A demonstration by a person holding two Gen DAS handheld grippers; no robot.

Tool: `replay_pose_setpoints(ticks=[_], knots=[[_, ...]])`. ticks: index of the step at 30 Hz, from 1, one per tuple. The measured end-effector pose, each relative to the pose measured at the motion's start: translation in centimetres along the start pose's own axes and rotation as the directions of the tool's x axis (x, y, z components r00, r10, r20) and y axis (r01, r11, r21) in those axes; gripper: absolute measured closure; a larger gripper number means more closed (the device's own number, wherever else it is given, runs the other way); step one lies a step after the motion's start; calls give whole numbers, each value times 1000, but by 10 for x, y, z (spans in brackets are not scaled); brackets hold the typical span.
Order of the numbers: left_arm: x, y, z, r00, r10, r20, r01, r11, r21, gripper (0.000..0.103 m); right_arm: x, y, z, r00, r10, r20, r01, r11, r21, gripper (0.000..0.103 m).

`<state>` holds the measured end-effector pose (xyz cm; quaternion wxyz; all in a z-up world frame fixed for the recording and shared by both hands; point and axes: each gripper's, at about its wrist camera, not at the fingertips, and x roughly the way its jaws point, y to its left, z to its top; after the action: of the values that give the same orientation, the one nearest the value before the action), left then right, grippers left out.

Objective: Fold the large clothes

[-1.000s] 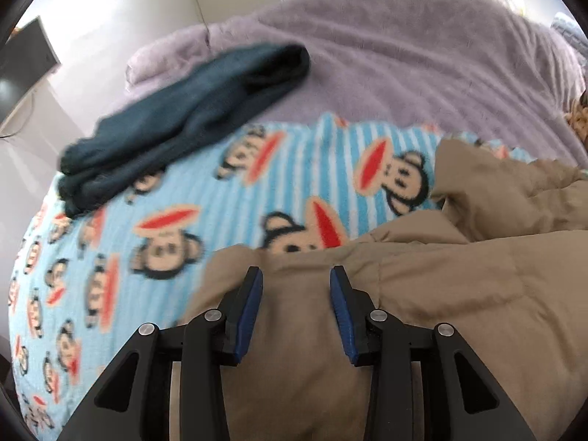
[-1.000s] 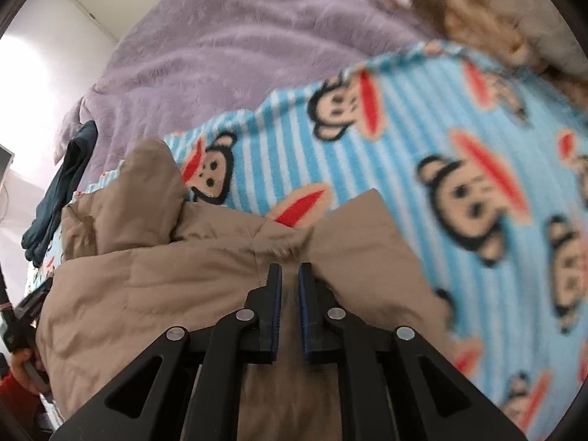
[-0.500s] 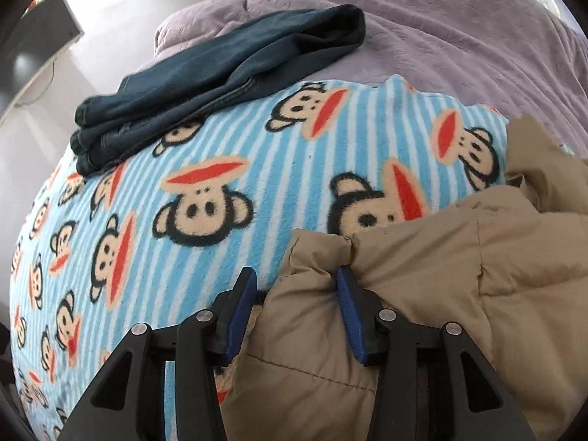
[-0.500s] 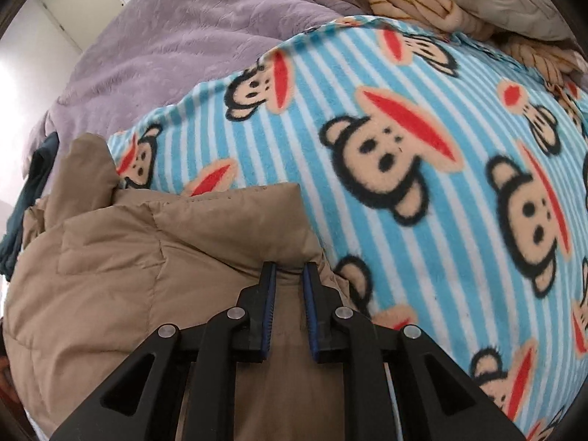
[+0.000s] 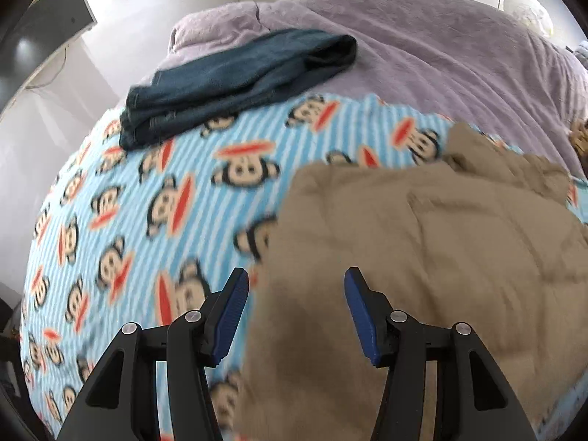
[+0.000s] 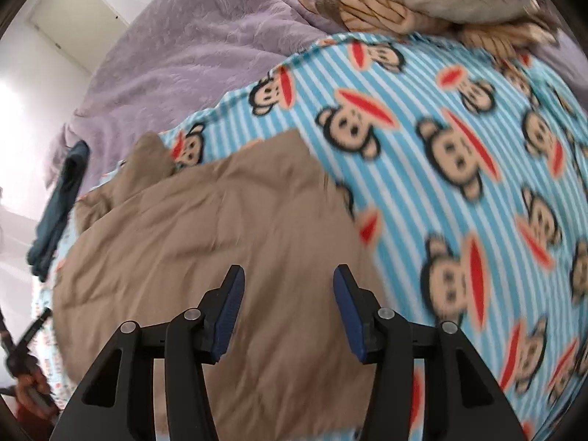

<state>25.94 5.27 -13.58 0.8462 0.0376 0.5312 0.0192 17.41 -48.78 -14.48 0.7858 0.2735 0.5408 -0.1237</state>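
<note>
A tan quilted jacket (image 5: 422,250) lies folded flat on a blue striped monkey-print blanket (image 5: 154,198). It also shows in the right wrist view (image 6: 220,242). My left gripper (image 5: 296,290) is open and empty, raised above the jacket's left edge. My right gripper (image 6: 288,286) is open and empty, raised above the jacket's right part. The blanket shows to the jacket's right in the right wrist view (image 6: 459,147). The left gripper (image 6: 25,341) and the hand holding it show at the far left edge there.
Folded dark blue jeans (image 5: 235,77) lie at the blanket's far left edge, partly on a purple bedspread (image 5: 422,51). Pillows and a tan rope-like cushion (image 6: 371,7) lie at the bed's head. A monitor (image 5: 40,40) stands left of the bed.
Both grippers have let go of the jacket and lifted back. The right one was shut on the jacket's edge and is now wide open. The jacket now lies flat.
</note>
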Motion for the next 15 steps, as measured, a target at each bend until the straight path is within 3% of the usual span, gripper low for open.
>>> replay_pose_setpoints(ticks=[5, 7, 8, 10, 13, 15], knots=[[-20, -11, -42, 997, -45, -61, 44, 999, -28, 47, -12, 0, -40, 997, 54, -53, -51, 997, 56, 40], [-27, -15, -58, 995, -65, -80, 61, 997, -42, 25, -16, 1, -54, 995, 70, -75, -65, 995, 72, 39], [-31, -16, -64, 995, -64, -76, 60, 997, -48, 1, -18, 1, -62, 993, 82, -83, -75, 994, 83, 34], [-44, -19, -77, 997, -62, -43, 60, 997, -54, 0, -22, 2, -72, 990, 105, -95, -95, 990, 101, 28], [-48, -22, -89, 994, -90, -65, 86, 995, -59, 0, -24, 4, -86, 985, 129, -111, -117, 987, 110, 27], [-48, -20, -94, 990, -118, -81, 111, 991, -80, 0, -27, 3, -96, 982, 149, -119, -134, 983, 125, 21]])
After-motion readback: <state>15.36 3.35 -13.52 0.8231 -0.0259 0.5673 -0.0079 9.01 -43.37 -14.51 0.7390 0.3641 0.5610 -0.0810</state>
